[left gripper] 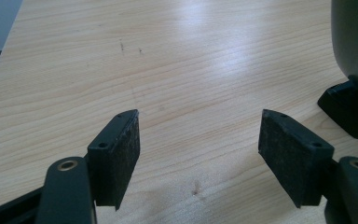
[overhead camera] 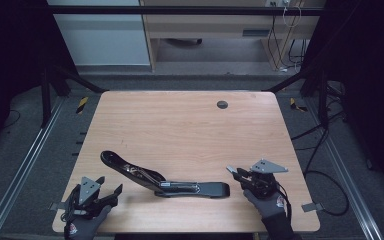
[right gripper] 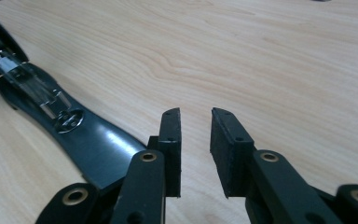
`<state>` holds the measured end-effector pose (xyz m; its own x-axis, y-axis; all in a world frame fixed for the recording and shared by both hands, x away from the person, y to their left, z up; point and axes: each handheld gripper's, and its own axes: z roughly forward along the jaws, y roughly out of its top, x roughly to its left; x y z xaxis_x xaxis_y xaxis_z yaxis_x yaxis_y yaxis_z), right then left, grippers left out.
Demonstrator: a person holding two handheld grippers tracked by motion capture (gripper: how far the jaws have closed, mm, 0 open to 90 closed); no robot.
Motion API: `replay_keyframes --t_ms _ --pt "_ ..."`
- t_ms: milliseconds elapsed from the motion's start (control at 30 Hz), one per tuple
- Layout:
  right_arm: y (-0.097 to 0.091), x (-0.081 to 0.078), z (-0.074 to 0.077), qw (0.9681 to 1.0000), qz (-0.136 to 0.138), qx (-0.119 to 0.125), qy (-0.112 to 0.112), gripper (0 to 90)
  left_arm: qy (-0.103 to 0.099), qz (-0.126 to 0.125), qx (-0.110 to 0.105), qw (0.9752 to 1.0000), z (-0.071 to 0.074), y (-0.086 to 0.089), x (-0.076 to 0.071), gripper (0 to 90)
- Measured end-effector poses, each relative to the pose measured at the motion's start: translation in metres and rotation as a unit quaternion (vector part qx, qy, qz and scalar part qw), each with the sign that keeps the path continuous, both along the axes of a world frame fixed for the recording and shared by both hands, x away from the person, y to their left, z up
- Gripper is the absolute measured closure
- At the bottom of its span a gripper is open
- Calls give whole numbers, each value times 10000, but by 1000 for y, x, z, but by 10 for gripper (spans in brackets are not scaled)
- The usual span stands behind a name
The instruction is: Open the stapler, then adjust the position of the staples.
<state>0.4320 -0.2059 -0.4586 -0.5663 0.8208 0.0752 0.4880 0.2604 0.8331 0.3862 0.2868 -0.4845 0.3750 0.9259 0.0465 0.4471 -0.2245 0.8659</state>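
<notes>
A long black hinged tool (overhead camera: pixel 207 188) with metal parts lies bent open on the near half of the wooden table (overhead camera: pixel 180 125). My left gripper (overhead camera: pixel 109 184) rests at the table's near left corner, held by a gloved hand, its jaws wide apart with nothing between them. In the left gripper view the left gripper (left gripper: pixel 199 116) points over bare wood, with one end of the tool (left gripper: pixel 354 46) at the right edge. My right gripper (overhead camera: pixel 233 172) sits just right of the tool's other end. In the right gripper view the right gripper (right gripper: pixel 195 113) shows a narrow empty gap, and the tool (right gripper: pixel 91 140) lies to its left.
A small dark round grommet (overhead camera: pixel 222 104) sits in the table's far right part. Metal rails (overhead camera: pixel 30 150) run along both sides of the table, and cables (overhead camera: pixel 320 145) lie on the floor to the right. Cabinets stand beyond the far edge.
</notes>
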Motion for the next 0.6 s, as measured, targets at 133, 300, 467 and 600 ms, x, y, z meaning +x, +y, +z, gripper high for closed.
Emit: replay_keyframes --t_ms 133,300,467,600 --pt "-1 6 5 10000 -7 -76 6 708 -21 -2 25 10000 0 0 0 286" --pt "1 18 9 9996 -32 -255 87 687 -1 32 33 10000 -1 1 1 278" --pt "3 29 11 9988 -14 -445 186 685 50 33 39 10000 -2 1 2 275" --pt "5 37 10 9981 1 -564 235 690 72 35 39 10000 -3 1 2 276"
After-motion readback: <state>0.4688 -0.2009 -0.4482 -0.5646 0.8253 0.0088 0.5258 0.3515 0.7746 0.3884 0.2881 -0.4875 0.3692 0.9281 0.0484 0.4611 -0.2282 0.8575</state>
